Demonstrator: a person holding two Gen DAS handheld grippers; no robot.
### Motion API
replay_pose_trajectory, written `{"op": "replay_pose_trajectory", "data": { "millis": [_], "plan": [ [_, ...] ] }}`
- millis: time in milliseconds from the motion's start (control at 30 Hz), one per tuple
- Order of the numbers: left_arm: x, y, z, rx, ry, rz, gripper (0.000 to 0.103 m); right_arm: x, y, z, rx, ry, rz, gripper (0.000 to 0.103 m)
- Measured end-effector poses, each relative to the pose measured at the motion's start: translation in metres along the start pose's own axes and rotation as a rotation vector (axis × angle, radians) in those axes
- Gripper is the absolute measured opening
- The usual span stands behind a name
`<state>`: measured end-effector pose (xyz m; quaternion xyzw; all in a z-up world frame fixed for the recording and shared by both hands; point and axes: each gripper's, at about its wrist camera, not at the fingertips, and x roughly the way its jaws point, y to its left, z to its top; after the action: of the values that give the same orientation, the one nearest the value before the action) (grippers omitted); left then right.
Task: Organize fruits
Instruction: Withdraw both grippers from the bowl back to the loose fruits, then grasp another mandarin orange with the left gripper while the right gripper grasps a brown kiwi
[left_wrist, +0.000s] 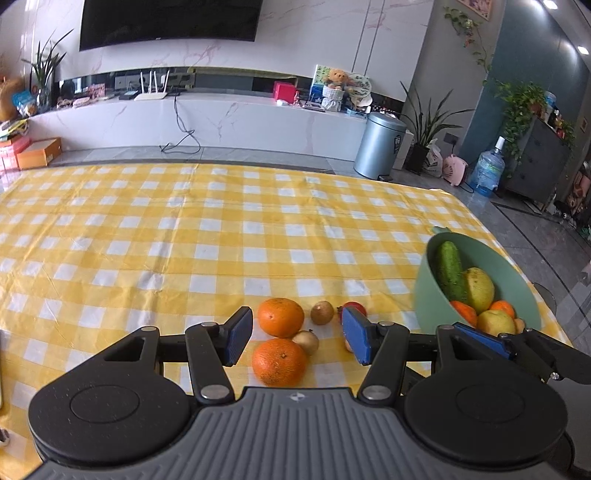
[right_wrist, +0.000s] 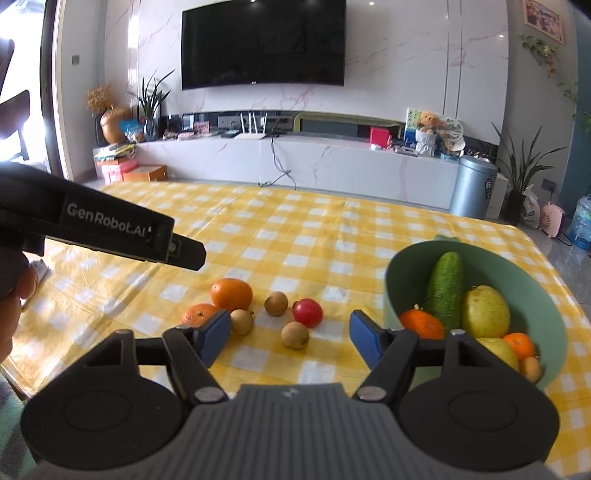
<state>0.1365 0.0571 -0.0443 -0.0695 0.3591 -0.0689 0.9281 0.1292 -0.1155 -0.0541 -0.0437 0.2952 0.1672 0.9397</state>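
Two oranges (left_wrist: 280, 317) (left_wrist: 279, 362) lie on the yellow checked cloth, with three small brown fruits (right_wrist: 276, 303) (right_wrist: 242, 321) (right_wrist: 294, 335) and a red fruit (right_wrist: 307, 312) beside them. To their right a green bowl (right_wrist: 406, 258) holds a cucumber (right_wrist: 445, 291), a pear (right_wrist: 485, 312) and small oranges (right_wrist: 421, 323). My left gripper (left_wrist: 295, 314) hangs open over the two oranges, its pads clear of them. My right gripper (right_wrist: 290, 325) is open above the nearest brown fruit, touching nothing. In the right wrist view the left gripper's black body (right_wrist: 110, 229) reaches in from the left.
The checked table (left_wrist: 184, 229) stretches far and left of the fruit. One blue finger of the right gripper (left_wrist: 480, 339) shows beside the bowl (left_wrist: 432, 295). A hand (right_wrist: 11, 295) sits at the left edge. Beyond the table stand a TV console and a metal bin (left_wrist: 378, 146).
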Motion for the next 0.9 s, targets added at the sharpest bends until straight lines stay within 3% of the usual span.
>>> {"op": "replay_pose_trajectory", "data": {
  "millis": [233,767,900],
  "plan": [
    [0.021,0.011,-0.005,-0.039,0.023,0.01,0.066,0.027,0.002,0.001,-0.004,0.028,-0.012,0.055],
    [0.055,0.016,-0.021,-0.058,0.097,-0.006,0.065,0.064,-0.007,-0.009,0.077,0.08,0.002,0.051],
    [0.06,0.019,-0.023,-0.072,0.122,0.002,0.063,0.074,-0.006,-0.011,0.085,0.096,0.014,0.044]
  ]
}}
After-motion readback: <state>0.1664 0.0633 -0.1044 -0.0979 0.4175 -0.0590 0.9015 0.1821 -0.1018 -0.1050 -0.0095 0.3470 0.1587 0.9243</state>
